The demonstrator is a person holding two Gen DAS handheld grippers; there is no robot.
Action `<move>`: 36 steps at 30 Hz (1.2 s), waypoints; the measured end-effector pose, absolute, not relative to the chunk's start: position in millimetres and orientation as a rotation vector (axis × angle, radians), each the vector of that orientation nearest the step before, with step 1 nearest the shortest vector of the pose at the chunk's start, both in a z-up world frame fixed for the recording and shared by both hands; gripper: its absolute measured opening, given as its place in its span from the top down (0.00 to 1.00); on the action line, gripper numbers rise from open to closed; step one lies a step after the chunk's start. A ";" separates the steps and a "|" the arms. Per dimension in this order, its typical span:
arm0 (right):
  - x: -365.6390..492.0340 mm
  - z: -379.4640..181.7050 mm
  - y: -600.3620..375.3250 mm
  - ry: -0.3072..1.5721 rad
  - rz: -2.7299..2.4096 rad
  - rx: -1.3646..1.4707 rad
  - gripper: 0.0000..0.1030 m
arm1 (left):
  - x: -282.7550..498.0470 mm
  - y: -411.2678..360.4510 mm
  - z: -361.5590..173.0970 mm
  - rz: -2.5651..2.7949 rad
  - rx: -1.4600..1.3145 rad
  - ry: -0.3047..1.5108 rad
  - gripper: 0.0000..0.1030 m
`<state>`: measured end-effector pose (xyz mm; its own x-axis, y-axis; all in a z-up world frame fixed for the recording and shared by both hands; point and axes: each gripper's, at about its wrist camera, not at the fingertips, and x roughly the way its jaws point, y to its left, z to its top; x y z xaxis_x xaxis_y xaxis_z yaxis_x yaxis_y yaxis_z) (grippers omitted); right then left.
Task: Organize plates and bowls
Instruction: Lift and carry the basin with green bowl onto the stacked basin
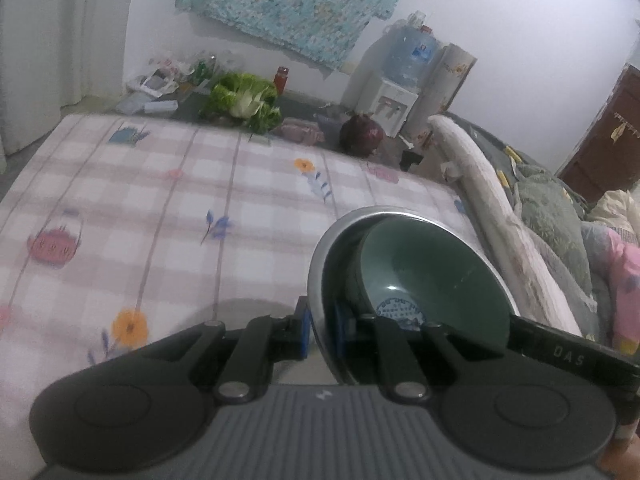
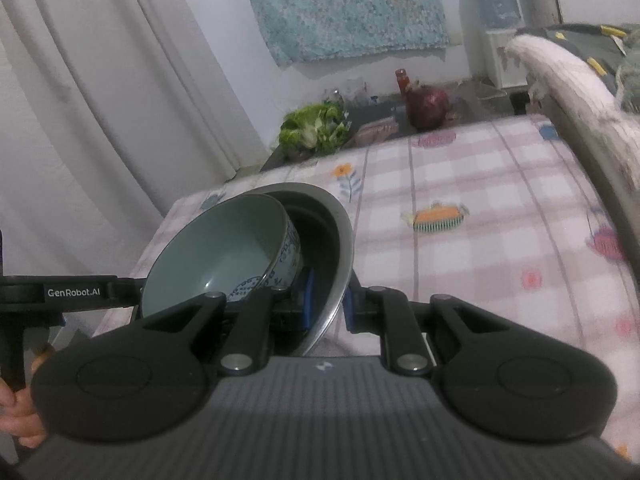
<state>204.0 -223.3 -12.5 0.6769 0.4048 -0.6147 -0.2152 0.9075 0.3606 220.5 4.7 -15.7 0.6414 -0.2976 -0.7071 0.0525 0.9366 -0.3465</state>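
A metal bowl (image 1: 320, 264) w/ a green bowl (image 1: 432, 264) nested inside is carried between both tools, clear of the bed (image 1: 160, 200), near its right edge in the left wrist view. The left tool (image 1: 320, 334) is clamped shut on the metal rim on one side and the right tool (image 2: 328, 304) on the opposite side, prob. so the tilted stack stays balanced and the inner bowl isn't tipped out. Veg and a water dispenser (image 1: 390, 98) are seen beyond the bed's far edge.

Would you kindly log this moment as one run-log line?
left gripper: shut on metal bowl | right gripper: shut on metal bowl | green bowl: nested inside
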 end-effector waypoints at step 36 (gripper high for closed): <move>118.9 -46.9 -227.5 0.747 0.217 0.209 0.29 | 126.0 13.2 -31.5 -0.088 -0.182 0.794 0.22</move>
<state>118.9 -227.5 -46.9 0.7132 0.2679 -0.6478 -0.1202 0.9571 0.2635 126.0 13.2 -31.5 0.6986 -0.1467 -0.7003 0.0103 0.9807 -0.1951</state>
